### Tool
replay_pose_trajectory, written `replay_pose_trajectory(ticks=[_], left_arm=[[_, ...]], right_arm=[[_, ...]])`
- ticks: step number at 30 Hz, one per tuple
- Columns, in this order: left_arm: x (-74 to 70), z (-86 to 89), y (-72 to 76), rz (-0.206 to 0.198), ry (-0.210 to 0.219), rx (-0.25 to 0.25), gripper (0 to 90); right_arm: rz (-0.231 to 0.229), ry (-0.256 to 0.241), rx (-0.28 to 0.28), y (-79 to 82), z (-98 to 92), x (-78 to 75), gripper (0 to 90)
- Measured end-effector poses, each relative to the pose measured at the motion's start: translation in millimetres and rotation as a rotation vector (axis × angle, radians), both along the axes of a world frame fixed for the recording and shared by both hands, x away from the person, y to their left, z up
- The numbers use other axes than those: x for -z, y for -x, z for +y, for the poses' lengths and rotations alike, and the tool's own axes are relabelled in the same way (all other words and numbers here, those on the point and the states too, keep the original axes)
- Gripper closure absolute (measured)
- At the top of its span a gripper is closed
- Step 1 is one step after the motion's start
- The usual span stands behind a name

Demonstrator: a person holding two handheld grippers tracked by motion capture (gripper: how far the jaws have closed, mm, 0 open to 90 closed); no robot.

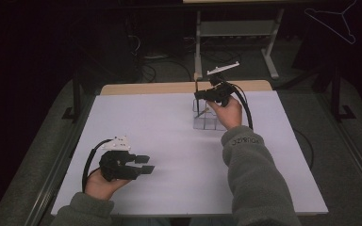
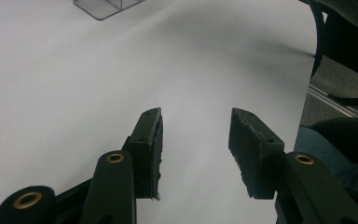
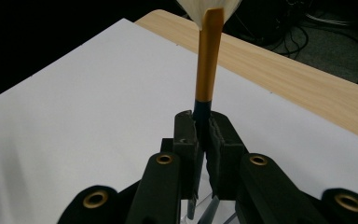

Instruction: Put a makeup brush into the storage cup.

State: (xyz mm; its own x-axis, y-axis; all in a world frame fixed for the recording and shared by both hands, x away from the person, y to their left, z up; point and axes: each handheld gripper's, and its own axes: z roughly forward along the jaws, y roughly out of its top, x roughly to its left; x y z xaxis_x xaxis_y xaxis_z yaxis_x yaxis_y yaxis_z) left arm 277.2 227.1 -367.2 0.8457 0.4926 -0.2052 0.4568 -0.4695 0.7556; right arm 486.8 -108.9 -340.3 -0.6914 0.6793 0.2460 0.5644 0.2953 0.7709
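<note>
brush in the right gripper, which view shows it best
The right gripper view: the brush fills the middle, gold handle clamped between the shut jaws of the right gripper. The high view shows it as a thin stick above the clear organizer.

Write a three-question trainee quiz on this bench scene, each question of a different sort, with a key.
1. True or false: the left gripper is shut on a brush.
2. Multiple choice: the right gripper is shut on the A) orange bristles, B) dark lower part of the brush handle, C) organizer rim.
3. Fill in: below the right gripper stands a clear ______ organizer on the white table cover.

Key
1. False: its jaws stand apart over the bare cover, with nothing between them.
2. B: the orange part of the handle rises above the jaws to pale bristles.
3. Compartmented (divided into cells).
</note>
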Motion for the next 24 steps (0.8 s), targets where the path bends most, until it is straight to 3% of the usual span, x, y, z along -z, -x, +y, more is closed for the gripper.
replay_pose_trajectory(ticks=[4,24], left_arm=[[0.3,-0.2,0.0,0.002,-0.002,0.004,54.3],[0.4,0.3,0.6,0.005,0.001,-0.002,54.3]], right_arm=[[-0.014,-0.001,-0.003,0.4,-0.6,3.1,81.6],[0.002,0.008,0.002,2.6,0.7,9.3,81.3]])
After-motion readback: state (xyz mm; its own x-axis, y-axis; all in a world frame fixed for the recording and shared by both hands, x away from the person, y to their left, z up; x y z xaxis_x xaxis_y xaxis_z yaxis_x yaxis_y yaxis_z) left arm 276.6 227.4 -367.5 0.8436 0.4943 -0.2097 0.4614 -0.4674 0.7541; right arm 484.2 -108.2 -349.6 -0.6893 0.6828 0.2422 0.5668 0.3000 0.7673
